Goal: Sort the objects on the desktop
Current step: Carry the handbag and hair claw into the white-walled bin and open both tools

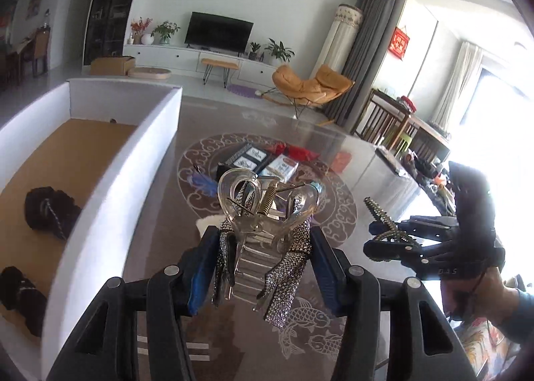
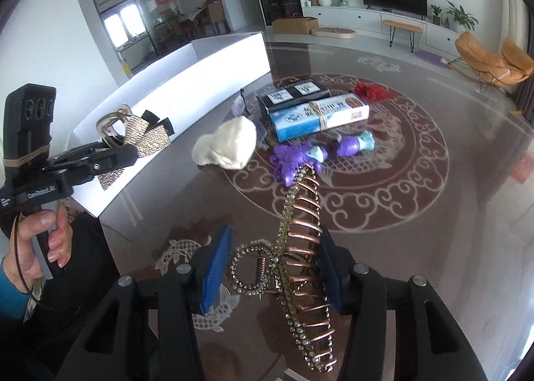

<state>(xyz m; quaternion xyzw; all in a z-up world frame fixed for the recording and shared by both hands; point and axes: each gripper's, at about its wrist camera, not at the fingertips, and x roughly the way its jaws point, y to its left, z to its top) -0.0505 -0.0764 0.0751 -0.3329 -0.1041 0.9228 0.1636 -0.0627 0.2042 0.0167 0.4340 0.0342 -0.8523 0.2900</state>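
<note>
My left gripper (image 1: 263, 267) is shut on a clear hair claw with rhinestone ribbons (image 1: 263, 214), held above the glass table just right of the white box (image 1: 110, 180). It also shows in the right wrist view (image 2: 133, 134), beside the box wall. My right gripper (image 2: 270, 267) is shut on a gold rhinestone banana clip (image 2: 300, 247), held above the table. That clip also shows in the left wrist view (image 1: 387, 224). Two black hair ties (image 1: 50, 211) lie inside the box on its brown floor.
On the table lie a cream cloth (image 2: 230, 144), purple hair accessories (image 2: 293, 160), a blue-white packet (image 2: 320, 114), a black packet (image 2: 293, 94) and a red item (image 2: 370, 90). The person's hands hold both gripper handles.
</note>
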